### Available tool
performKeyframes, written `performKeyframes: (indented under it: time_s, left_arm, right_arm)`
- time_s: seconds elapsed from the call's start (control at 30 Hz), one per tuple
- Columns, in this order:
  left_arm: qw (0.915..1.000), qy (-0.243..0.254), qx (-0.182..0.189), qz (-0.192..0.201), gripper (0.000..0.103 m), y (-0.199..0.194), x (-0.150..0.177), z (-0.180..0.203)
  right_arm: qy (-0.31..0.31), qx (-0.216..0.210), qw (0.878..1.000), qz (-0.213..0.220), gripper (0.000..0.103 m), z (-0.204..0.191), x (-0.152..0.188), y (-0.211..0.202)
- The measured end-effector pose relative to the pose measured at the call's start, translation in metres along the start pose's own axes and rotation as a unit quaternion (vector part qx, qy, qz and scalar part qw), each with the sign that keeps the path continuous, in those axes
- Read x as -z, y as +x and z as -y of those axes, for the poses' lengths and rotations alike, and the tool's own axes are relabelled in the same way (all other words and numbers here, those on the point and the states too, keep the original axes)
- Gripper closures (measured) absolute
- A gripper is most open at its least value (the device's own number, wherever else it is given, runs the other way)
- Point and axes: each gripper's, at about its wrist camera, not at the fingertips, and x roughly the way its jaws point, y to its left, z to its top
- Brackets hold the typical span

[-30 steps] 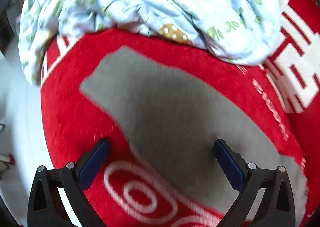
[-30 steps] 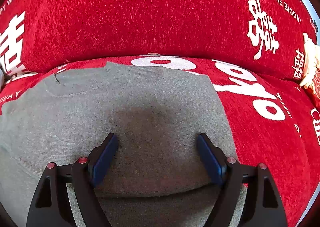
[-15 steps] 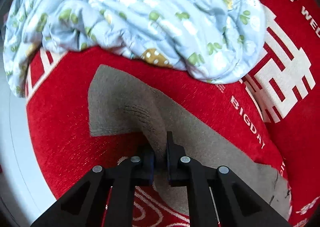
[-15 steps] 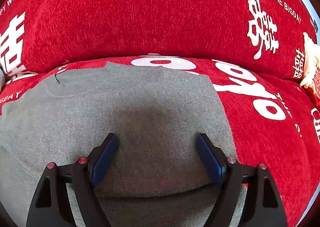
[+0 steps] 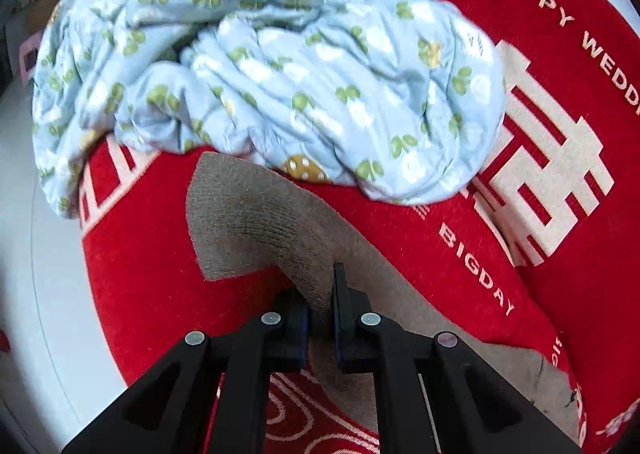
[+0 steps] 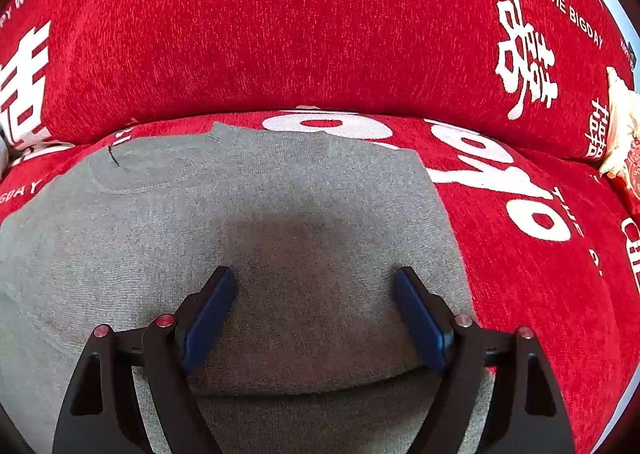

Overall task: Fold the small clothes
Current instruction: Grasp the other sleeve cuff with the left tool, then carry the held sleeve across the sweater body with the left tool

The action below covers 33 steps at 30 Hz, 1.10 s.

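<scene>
A small grey knit sweater point(image 6: 280, 221) lies flat on a red sofa cover point(image 6: 320, 33). In the left wrist view my left gripper point(image 5: 320, 294) is shut on the sweater's sleeve point(image 5: 256, 221) and lifts a ridge of it off the cover, the cuff end pointing away. In the right wrist view my right gripper point(image 6: 312, 286) is open, its blue pads point(image 6: 208, 314) resting low over the sweater's body, below the neckline point(image 6: 160, 165). It holds nothing.
A crumpled light blue quilt with green leaf print point(image 5: 260, 65) lies just beyond the sleeve. The red cover has white lettering point(image 6: 500, 173). The sofa backrest rises behind the sweater. A white floor point(image 5: 36, 294) shows at the left edge.
My left gripper closed on the grey sleeve and has raised it, with the view shifting toward the quilt. The right gripper has not moved.
</scene>
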Motion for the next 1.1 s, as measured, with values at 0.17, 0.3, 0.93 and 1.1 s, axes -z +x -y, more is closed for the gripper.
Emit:
performKeyframes:
  time_s: [0.17,0.3,0.93,1.1]
  left_arm:
    - [0.9999,0.013,-0.002,0.0,0.093,-0.007,-0.002,0.011]
    - [0.9998,0.016,-0.001,0.011,0.093,-0.018,-0.005,0.018]
    - [0.9962,0.084,0.004,0.021,0.093,-0.057,0.015,0.084]
    - [0.9914,0.128,0.019,0.016,0.093,-0.069,0.039,0.13]
  right_arm:
    - [-0.002,0.001,1.0,0.0,0.019,0.0,0.0,0.0]
    - [-0.002,0.001,1.0,0.0,0.019,0.0,0.0,0.0]
    - [-0.008,0.011,1.0,-0.003,0.016,-0.002,-0.001,0.0]
    - [-0.006,0.007,1.0,-0.006,0.016,-0.001,-0.002,0.001]
